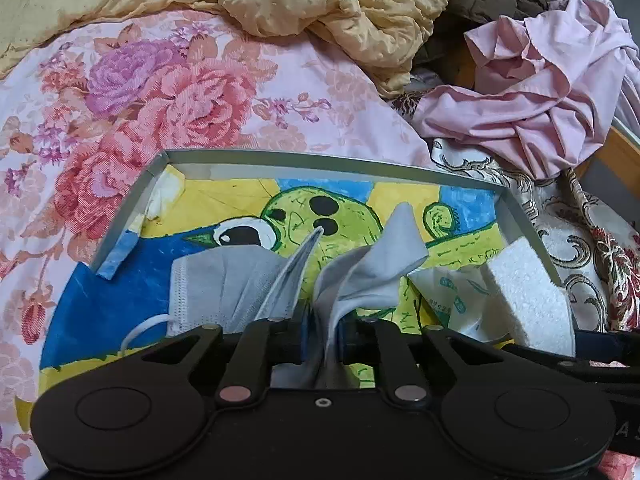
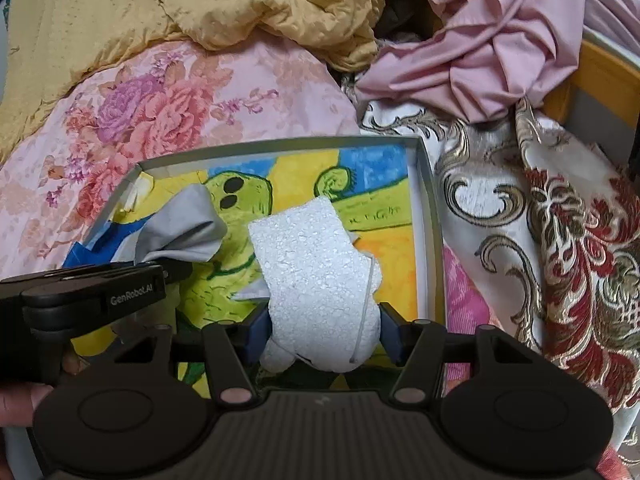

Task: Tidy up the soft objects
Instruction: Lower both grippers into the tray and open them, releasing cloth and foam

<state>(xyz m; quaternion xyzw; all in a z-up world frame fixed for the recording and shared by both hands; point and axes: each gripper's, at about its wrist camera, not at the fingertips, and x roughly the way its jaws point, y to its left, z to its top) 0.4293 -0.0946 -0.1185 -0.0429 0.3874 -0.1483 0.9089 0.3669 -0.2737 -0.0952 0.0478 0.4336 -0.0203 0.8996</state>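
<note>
Bed surface, beyond both claws: a floral pink quilt (image 1: pixel 168 92) is spread under everything; a yellow blanket (image 1: pixel 320 8) is bunched at the far side, a crumpled pink garment (image 1: pixel 552 92) is heaped far-right, and a brocade cloth (image 2: pixel 560 240) w/ gold and red scrolls lies just right of the right claw.

Shallow box (image 1: pixel 328 157), directly ahead of and below both claws: a painted cartoon sheet lines its floor. It is judged to be the collecting spot, since soft items are gathered inside its walls.

White foam piece (image 2: pixel 316 264): it is clamped between the blue pads of the right claw (image 2: pixel 320 332), which is closed on its lower end; it is held upright over the box's right half, presumably for setting down there.

Grey cloth (image 1: pixel 372 264): it rises from between the fingers of the left claw (image 1: pixel 324 332). The jaws stand narrow w/ the cloth pinched or loosely caught; whether the pads press firmly cannot be told. It is held over the box middle.

Grey face mask (image 1: pixel 224 284), just ahead-left of the left claw, lies in the box; a printed tissue pack (image 1: pixel 452 296) sits ahead-right. Both crowd the free floor, so little bare room is left for the cloth.
</note>
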